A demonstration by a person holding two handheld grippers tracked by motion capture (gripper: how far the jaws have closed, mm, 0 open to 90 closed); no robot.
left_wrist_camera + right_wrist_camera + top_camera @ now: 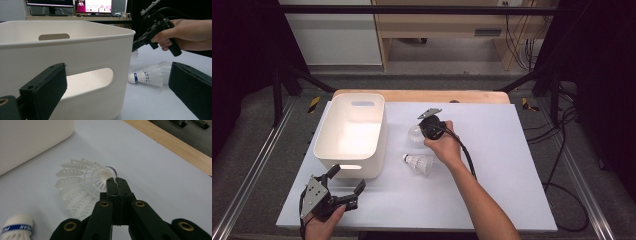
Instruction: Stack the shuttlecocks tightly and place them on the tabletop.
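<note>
Two white shuttlecocks on the sheet

One shuttlecock was pinched at its blue-banded cork end, its plastic skirt fanned out beside the white bin. The second shuttlecock lay on its side nearby, cork toward the bin.

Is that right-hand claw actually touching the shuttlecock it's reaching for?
Touching. In the right gripper view, the right gripper has its jaws shut on the shuttlecock, pinching its skirt near the cork.
</note>
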